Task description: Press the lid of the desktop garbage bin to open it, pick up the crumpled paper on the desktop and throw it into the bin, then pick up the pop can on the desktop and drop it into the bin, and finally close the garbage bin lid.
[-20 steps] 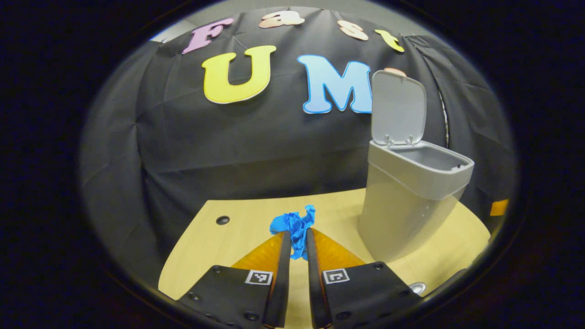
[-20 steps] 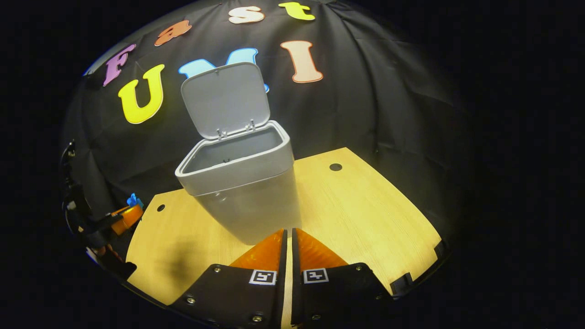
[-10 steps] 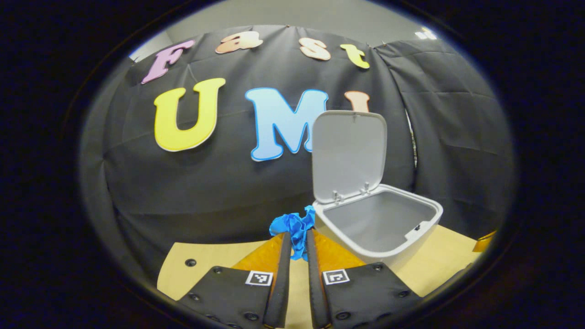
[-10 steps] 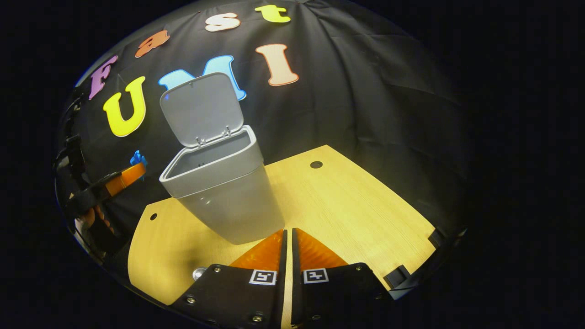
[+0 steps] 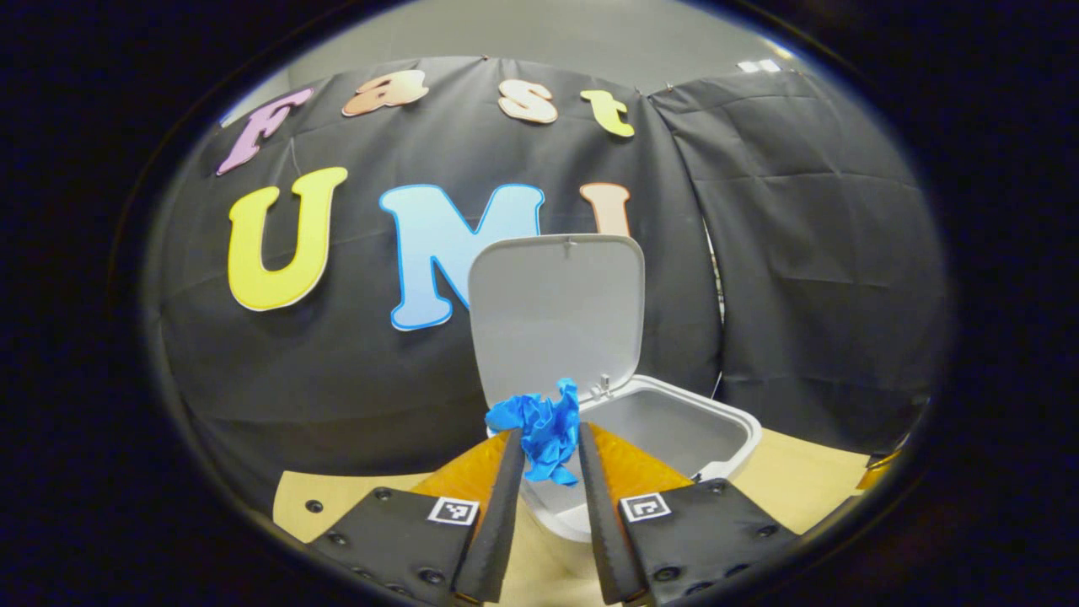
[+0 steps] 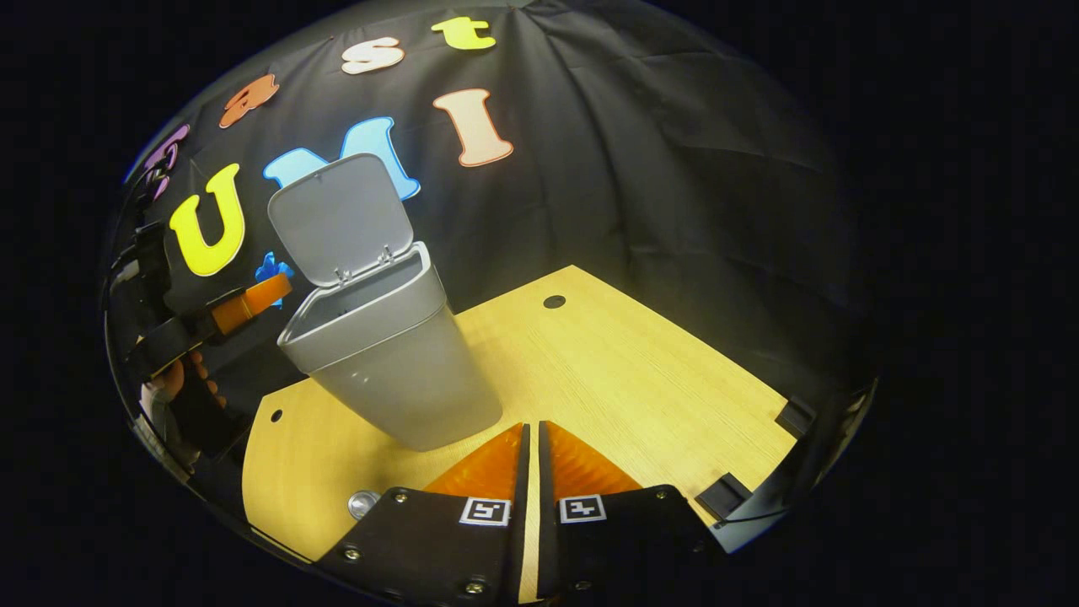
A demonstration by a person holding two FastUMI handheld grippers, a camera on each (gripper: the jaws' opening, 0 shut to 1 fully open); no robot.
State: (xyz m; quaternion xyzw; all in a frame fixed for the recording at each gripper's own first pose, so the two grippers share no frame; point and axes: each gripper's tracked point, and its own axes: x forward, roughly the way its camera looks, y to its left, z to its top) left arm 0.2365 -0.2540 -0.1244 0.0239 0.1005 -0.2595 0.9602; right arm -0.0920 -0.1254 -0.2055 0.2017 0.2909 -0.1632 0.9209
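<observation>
In the left gripper view, the blue crumpled paper (image 5: pixel 539 428) sits between my left gripper's (image 5: pixel 546 432) fingertips, held in the air just over the near rim of the grey bin (image 5: pixel 727 426). The bin's lid (image 5: pixel 556 308) stands upright behind it. The right gripper view has the left gripper (image 6: pixel 257 293) and the paper (image 6: pixel 271 270) at the left side of the open bin (image 6: pixel 396 371), level with its rim. My right gripper (image 6: pixel 529 432) is shut on nothing, low over the table in front of the bin. The pop can's (image 6: pixel 362 504) silver top peeks out beside it.
The wooden table (image 6: pixel 641 362) has small round holes (image 6: pixel 554 301) and black clamps (image 6: pixel 723 496) on its right edge. A hand (image 6: pixel 173 381) holds the left gripper at the far left. Black cloth walls close the booth behind.
My left gripper has risen and swung right with the paper, from beside the bin to over its rim, and its fingers have parted slightly. The right gripper has drawn back a little.
</observation>
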